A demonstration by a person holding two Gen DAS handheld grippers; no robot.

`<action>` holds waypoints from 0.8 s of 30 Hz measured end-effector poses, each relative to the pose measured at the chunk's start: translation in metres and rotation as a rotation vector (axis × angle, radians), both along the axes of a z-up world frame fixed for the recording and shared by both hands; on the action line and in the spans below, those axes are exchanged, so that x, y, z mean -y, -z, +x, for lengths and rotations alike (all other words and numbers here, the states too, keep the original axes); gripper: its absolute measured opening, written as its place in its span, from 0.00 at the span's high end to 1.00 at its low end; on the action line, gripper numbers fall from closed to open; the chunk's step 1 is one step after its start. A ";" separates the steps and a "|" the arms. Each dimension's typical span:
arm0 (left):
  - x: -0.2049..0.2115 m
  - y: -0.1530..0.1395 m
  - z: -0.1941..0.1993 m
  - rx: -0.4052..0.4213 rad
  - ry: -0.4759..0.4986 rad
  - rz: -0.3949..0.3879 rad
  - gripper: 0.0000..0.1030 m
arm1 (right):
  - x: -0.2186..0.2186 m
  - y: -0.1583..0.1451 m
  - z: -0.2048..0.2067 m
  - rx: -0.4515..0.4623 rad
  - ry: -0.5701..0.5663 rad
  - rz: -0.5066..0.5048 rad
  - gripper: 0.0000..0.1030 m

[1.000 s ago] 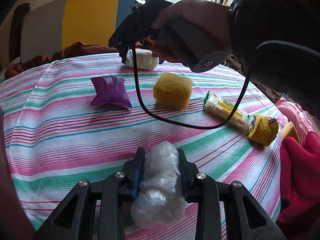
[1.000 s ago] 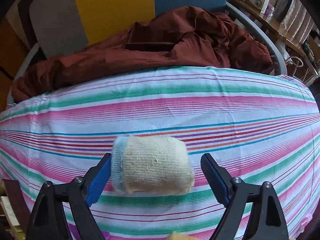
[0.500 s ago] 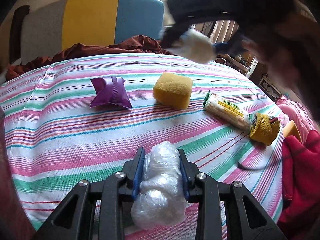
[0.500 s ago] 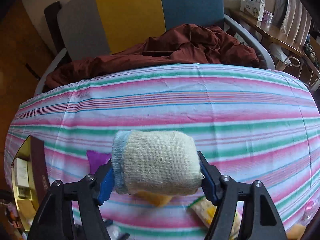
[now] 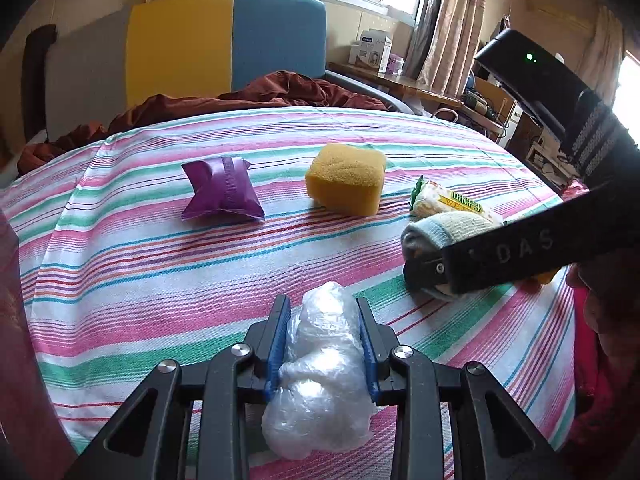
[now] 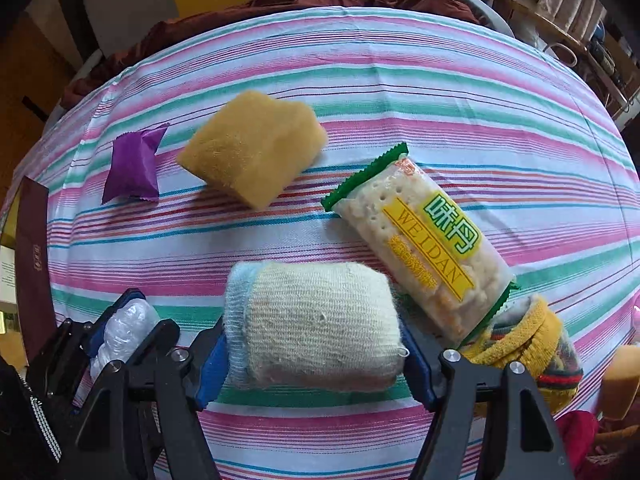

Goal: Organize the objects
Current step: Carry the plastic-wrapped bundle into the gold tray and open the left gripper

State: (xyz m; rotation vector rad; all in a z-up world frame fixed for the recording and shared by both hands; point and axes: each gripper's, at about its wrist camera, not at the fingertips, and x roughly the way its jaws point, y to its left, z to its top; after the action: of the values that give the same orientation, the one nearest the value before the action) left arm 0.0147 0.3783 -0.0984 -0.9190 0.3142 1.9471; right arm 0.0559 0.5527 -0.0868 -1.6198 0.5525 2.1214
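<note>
My left gripper [image 5: 323, 316] is shut on a crumpled clear plastic bag [image 5: 320, 368] at the near edge of the striped tablecloth [image 5: 160, 280]. My right gripper [image 6: 312, 336] is shut on a cream rolled sock with a blue cuff [image 6: 316, 320], low over the cloth beside the cracker packet [image 6: 424, 248]. The sock [image 5: 444, 228] and the right gripper [image 5: 424, 272] show at the right of the left wrist view. A purple wrapper [image 5: 222, 190] and a yellow sponge [image 5: 346, 184] lie further back.
A yellow knitted sock roll [image 6: 532, 340] lies against the near end of the cracker packet. A maroon box [image 6: 34, 264] stands at the table's left edge. A chair with brown cloth [image 5: 256, 92] is behind the table. Red cloth [image 5: 600, 400] lies at the right.
My right gripper has closed on the cream sock at the far side, lifted it and carried it to the near right, beside the cracker packet. My left gripper has stayed still with the plastic bag.
</note>
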 end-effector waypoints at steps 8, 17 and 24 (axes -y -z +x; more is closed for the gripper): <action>0.001 -0.001 0.005 -0.043 -0.011 -0.027 0.69 | -0.001 0.001 -0.002 0.005 -0.007 0.005 0.28; 0.004 -0.003 0.009 -0.083 -0.040 -0.057 0.71 | 0.001 0.005 -0.003 0.006 -0.020 0.009 0.25; 0.020 -0.008 0.009 -0.054 -0.096 -0.065 0.72 | -0.002 0.006 0.006 0.003 -0.028 0.017 0.24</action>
State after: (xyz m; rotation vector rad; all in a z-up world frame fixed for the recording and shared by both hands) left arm 0.0239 0.3582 -0.0908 -0.9402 0.3730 2.0627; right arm 0.0622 0.5547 -0.0929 -1.6304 0.5121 2.1375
